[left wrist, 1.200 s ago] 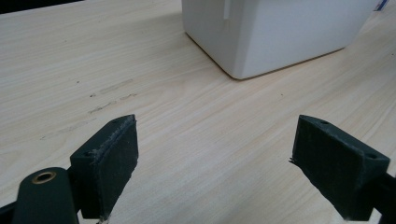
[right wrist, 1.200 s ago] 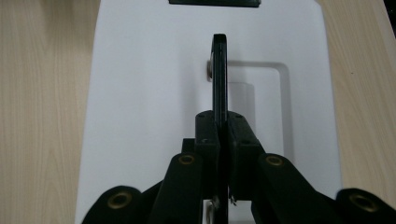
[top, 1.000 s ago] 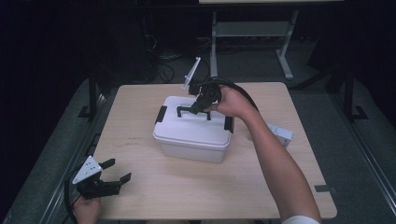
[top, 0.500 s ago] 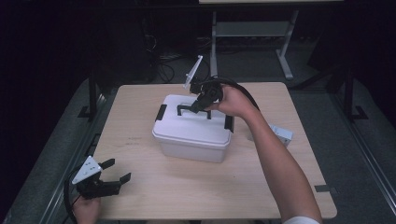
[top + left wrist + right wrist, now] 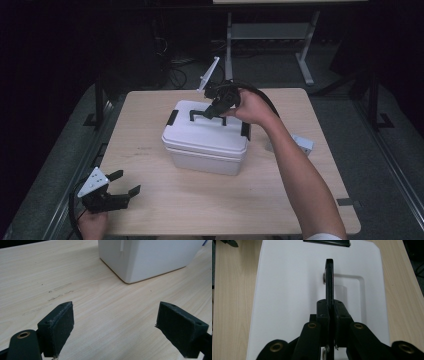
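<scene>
A white lidded box (image 5: 205, 145) stands in the middle of the wooden table (image 5: 150, 145). Its black handle (image 5: 200, 114) is swung up from the lid. My right gripper (image 5: 212, 111) is shut on that handle from the far right side. In the right gripper view the handle (image 5: 329, 277) stands edge-on between the pads of the right gripper (image 5: 331, 306), above the white lid (image 5: 287, 290). My left gripper (image 5: 125, 182) rests open at the table's near left corner, well apart from the box. The left gripper (image 5: 115, 315) has nothing between its fingers, and the box's wall (image 5: 150, 257) lies ahead of it.
Black latches (image 5: 172, 117) (image 5: 245, 131) sit on the box's two ends. A small white block (image 5: 302, 145) lies on the table to the right of the box. A metal stand (image 5: 270, 35) rises behind the table, and dark floor surrounds it.
</scene>
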### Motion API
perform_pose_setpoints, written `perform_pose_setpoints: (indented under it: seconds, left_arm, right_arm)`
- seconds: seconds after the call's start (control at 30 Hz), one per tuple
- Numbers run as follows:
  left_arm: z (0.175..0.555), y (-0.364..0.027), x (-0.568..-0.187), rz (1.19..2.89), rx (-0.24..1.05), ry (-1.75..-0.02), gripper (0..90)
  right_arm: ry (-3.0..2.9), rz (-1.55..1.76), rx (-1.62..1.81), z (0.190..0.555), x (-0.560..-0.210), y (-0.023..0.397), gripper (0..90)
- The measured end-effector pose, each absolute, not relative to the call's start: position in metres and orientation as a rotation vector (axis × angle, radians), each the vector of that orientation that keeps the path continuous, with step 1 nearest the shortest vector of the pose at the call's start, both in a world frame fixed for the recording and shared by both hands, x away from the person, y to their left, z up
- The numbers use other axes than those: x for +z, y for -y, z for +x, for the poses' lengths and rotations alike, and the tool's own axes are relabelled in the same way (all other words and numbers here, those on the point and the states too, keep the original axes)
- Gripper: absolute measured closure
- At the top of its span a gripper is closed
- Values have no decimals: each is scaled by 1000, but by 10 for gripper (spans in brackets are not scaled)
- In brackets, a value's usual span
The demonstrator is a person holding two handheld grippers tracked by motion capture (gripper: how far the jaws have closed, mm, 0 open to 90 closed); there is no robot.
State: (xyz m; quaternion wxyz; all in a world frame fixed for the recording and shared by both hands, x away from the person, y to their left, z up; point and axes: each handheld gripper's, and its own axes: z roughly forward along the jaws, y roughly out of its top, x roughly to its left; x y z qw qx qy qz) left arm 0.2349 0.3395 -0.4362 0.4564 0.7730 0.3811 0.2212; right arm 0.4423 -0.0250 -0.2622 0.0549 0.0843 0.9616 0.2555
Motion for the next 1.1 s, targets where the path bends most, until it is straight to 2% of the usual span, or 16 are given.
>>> perform_pose_setpoints:
  seconds: [0.53, 1.1]
  left_arm:
    - [235, -339, -436, 1902, 544, -941, 137]
    - [234, -338, -436, 1889, 540, -946, 137]
  right_arm:
    - [-2889, 242, 797, 435, -246, 31, 845]
    - [-2870, 239, 822, 397, -219, 68, 845]
